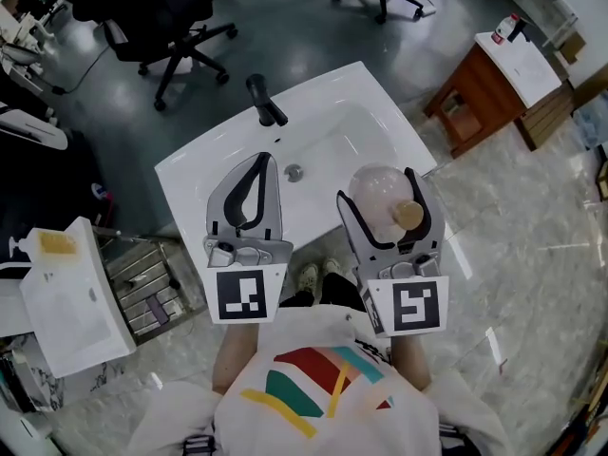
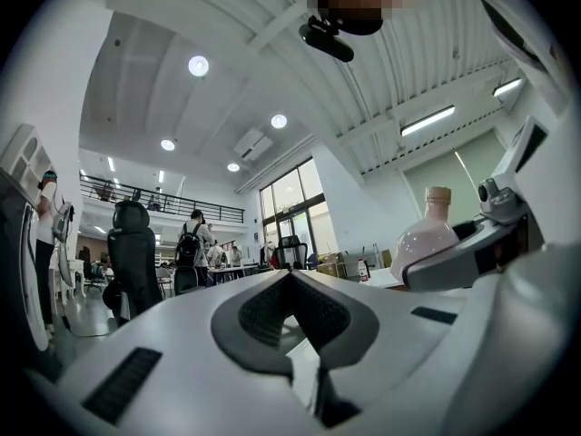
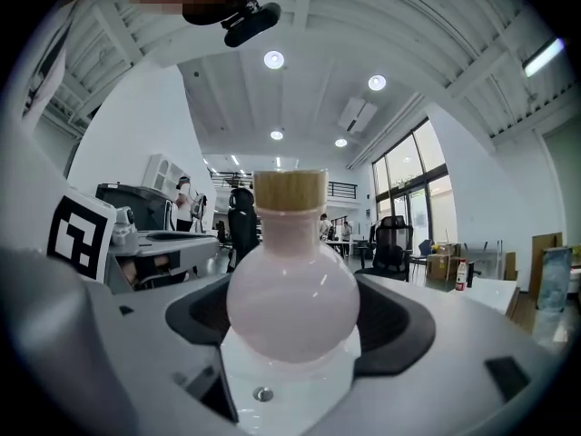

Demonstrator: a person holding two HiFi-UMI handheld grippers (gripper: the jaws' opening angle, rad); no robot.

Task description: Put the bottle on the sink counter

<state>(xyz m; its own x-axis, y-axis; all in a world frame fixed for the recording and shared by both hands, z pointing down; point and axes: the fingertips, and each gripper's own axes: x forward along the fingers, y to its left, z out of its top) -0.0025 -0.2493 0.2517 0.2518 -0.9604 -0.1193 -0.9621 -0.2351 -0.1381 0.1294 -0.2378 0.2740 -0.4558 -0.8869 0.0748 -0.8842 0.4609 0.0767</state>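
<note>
A round pale pink bottle (image 1: 378, 198) with a cork stopper stands upright between the jaws of my right gripper (image 1: 378, 188), which is shut on its belly, above the right side of the white sink (image 1: 328, 112). The right gripper view shows the bottle (image 3: 292, 284) filling the gap of the right gripper (image 3: 295, 309), with white sink surface below it; whether it rests there I cannot tell. My left gripper (image 1: 262, 160) hovers over the basin's front left, shut, with nothing in it. Its joined tips (image 2: 290, 278) show in the left gripper view, with the bottle (image 2: 425, 239) to the right.
A black faucet (image 1: 266, 103) stands at the sink's back rim and a drain (image 1: 294, 172) lies in the basin. A wooden cabinet (image 1: 480, 93) stands to the right, a white unit (image 1: 66, 297) and a wire rack (image 1: 142, 283) to the left, and office chairs (image 1: 161, 17) behind.
</note>
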